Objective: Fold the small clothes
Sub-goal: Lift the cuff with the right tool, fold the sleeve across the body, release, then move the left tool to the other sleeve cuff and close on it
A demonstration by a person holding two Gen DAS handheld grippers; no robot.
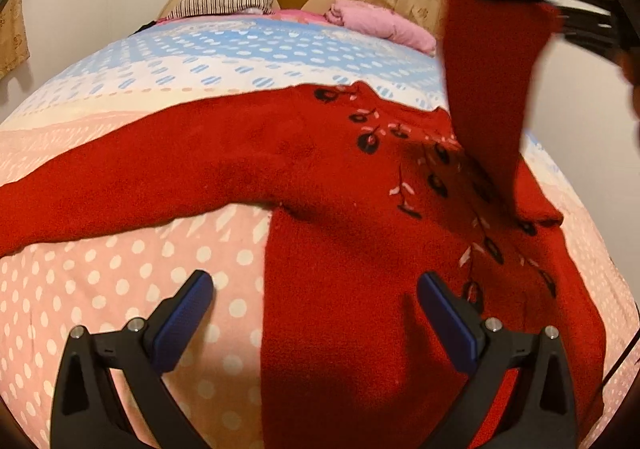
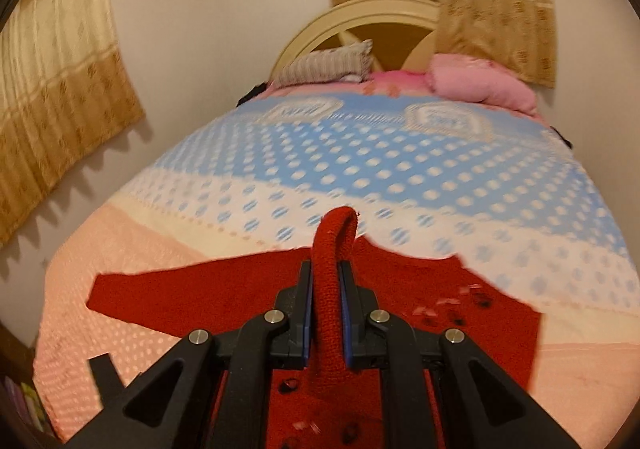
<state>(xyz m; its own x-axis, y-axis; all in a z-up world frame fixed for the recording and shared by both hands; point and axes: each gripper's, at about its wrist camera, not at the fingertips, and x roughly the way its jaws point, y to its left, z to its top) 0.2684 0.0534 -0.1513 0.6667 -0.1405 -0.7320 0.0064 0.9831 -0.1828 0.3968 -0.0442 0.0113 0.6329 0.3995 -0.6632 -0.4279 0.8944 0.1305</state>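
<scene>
At the far left of the room, in your right wrist view, a beige patterned fabric curtain hangs on the wall, and a second one hangs behind the cream curved wooden headboard. Against this headboard you see a grey striped pillow and, to its right, a crumpled pink cloth. Both lie at the head of the bed and are well apart from your work. The bed is covered with a dotted bedsheet in blue, white and pink bands.

On the pink part of this sheet lies the red knitted sweater with black and pink flower embroidery. Its front faces up, and one sleeve stretches flat to the left edge of the left wrist view. Your left gripper hovers over the lower hem with its jaws wide apart; the left finger is above the bare sheet, the right finger is above the red knit, and nothing is between them.

Further right, the other sleeve rises from the sweater body and hangs up in the air. Your right gripper is clamped on this sleeve near the cuff, and the cuff curls over beyond the blue pads. The view is blurred there.
</scene>
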